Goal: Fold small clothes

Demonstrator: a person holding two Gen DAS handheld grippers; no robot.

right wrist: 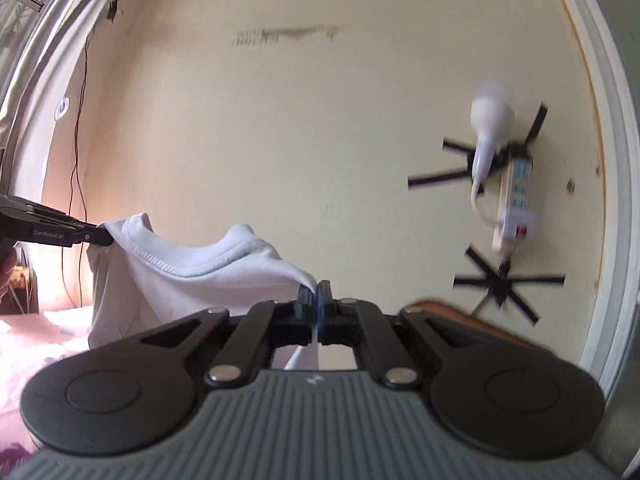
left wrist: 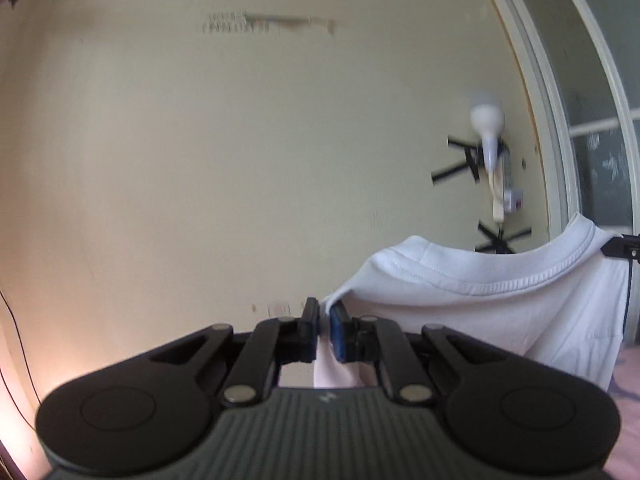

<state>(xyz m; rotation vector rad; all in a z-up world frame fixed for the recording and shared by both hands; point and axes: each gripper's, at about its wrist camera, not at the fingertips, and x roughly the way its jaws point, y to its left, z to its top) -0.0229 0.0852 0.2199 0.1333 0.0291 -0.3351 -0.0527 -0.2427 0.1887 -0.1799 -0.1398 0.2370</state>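
— While the white shirt [right wrist: 168, 280] hangs in the air above the pink bedding [right wrist: 36, 340], is anything folded?
— No. The left gripper [left wrist: 324, 330] and right gripper [right wrist: 314, 308] each pinch a shoulder; every fold remains.

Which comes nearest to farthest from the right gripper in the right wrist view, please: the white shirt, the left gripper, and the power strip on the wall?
1. The white shirt: pinched in the right gripper, draping to its left.
2. The left gripper: far left, holding the shirt's other end.
3. The power strip: taped to the wall, upper right, behind everything.
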